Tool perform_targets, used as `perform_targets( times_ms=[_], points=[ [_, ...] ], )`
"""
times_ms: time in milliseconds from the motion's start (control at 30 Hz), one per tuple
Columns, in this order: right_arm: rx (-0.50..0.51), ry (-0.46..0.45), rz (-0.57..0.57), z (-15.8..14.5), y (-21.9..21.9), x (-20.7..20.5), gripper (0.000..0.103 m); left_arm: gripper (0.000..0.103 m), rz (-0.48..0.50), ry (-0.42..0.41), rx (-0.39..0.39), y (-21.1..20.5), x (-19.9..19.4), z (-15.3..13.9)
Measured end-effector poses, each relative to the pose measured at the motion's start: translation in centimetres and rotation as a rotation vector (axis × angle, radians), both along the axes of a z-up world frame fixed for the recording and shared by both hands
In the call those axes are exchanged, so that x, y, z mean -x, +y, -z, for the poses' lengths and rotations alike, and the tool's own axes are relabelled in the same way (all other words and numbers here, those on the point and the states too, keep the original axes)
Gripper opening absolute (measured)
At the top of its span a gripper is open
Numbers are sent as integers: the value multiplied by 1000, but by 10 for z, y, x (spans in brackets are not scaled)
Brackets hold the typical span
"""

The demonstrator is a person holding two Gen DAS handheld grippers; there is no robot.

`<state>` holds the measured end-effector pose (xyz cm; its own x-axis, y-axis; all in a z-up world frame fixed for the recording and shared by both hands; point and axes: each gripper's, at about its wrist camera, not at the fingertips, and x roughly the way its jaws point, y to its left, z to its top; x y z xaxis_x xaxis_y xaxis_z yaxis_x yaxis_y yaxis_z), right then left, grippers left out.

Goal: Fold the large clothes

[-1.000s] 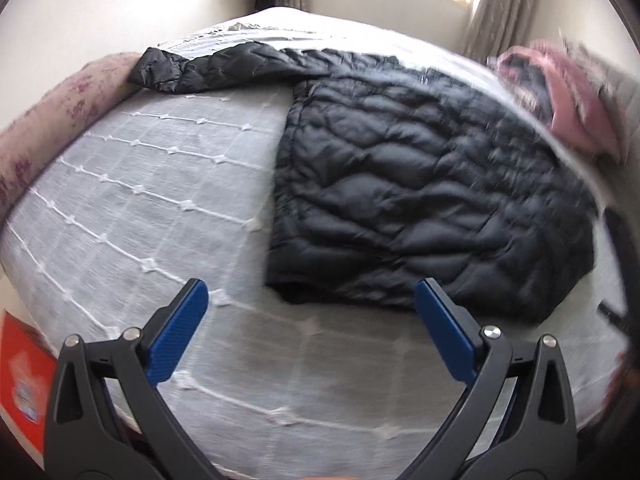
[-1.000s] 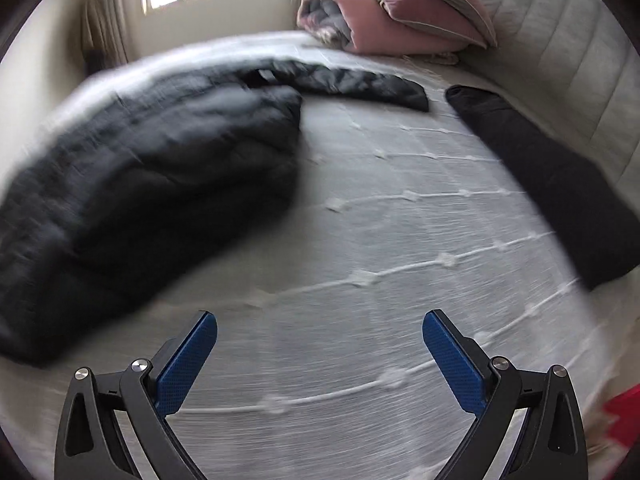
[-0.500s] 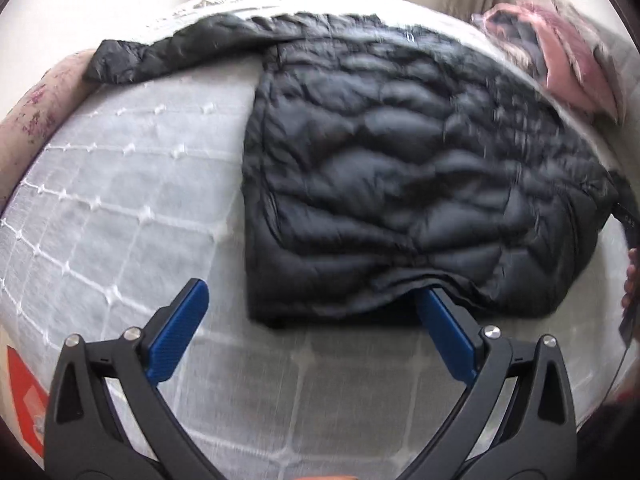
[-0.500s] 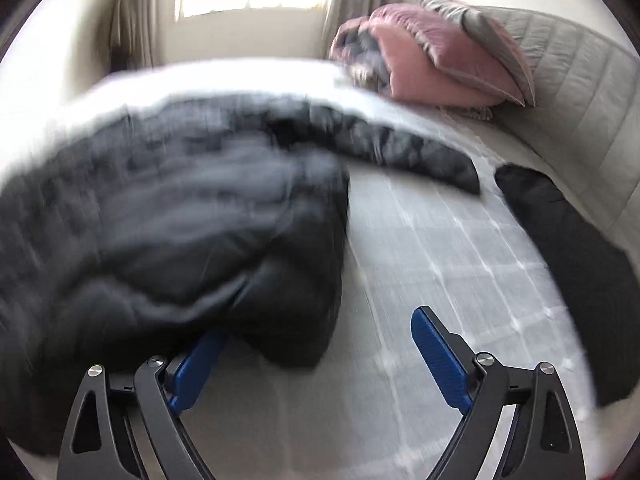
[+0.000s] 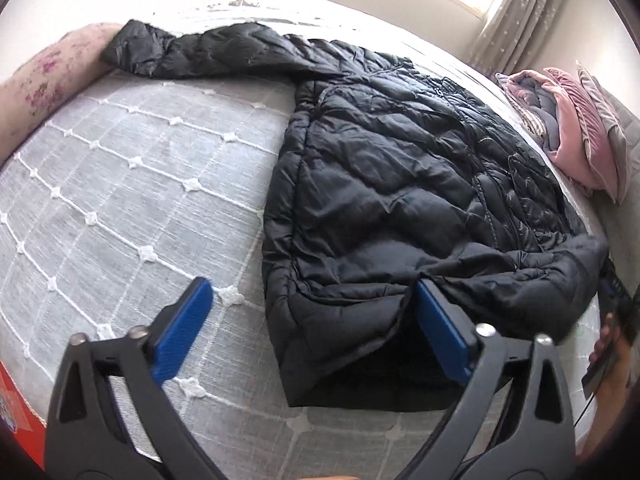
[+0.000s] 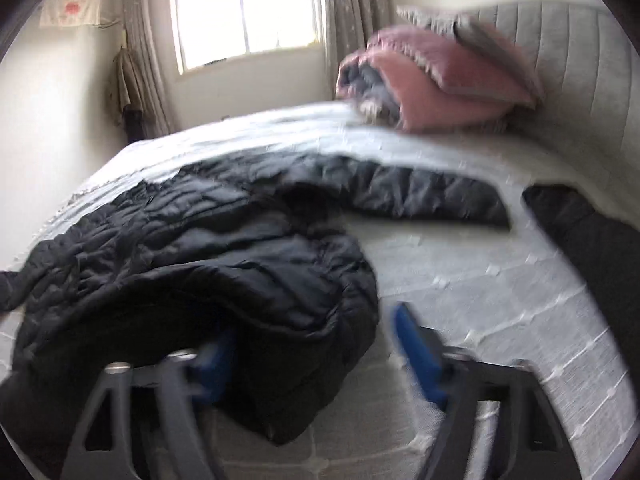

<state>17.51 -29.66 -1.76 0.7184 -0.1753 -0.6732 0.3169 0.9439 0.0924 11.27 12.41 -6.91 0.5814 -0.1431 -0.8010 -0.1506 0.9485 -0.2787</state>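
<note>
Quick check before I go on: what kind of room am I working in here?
Most likely a bedroom: the black puffer jacket lies on a quilted bed with a padded headboard, pink pillows and a curtained window.

Quilted grey bed cover (image 5: pixel 132 184) filled the frame. Pink pillows (image 6: pixel 440 80) stacked at 1 o'clock against a grey headboard (image 6: pixel 580 80). Window (image 6: pixel 244 12) at 12, curtains (image 6: pixel 352 20) beside it. A dark cloth (image 6: pixel 592 248) lay at 3.

Daylight is admitted through a glaring, blown-out window (image 6: pixel 248 12). The right wrist view is smeared by motion blur; the left is sharp. Edges are bent and darkened by the fisheye.
</note>
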Motion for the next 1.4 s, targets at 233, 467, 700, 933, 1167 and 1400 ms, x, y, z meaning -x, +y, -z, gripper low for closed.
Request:
perform_targets(
  times_ms=[233,467,700,933,1167,1400],
  points=[
    [10,-162,-10,-35,7,27,17,11,63,23,48,-7,5,5],
    [67,-289,86,-76,9,52,21,1,-54,-146,-24,22,21,-32],
    [-189,117,62,-5,-34,46,46,42,60,99,158,26,27,20],
    [32,352,-126,24,-12,76,77,51,159,132,92,25,54,22],
    [-243,232,-107,45,-39,55,37,52,218,151,-32,3,55,32],
    [-306,57,-23,20,-44,41,4,2,107,103,-21,3,42,33]
  ],
)
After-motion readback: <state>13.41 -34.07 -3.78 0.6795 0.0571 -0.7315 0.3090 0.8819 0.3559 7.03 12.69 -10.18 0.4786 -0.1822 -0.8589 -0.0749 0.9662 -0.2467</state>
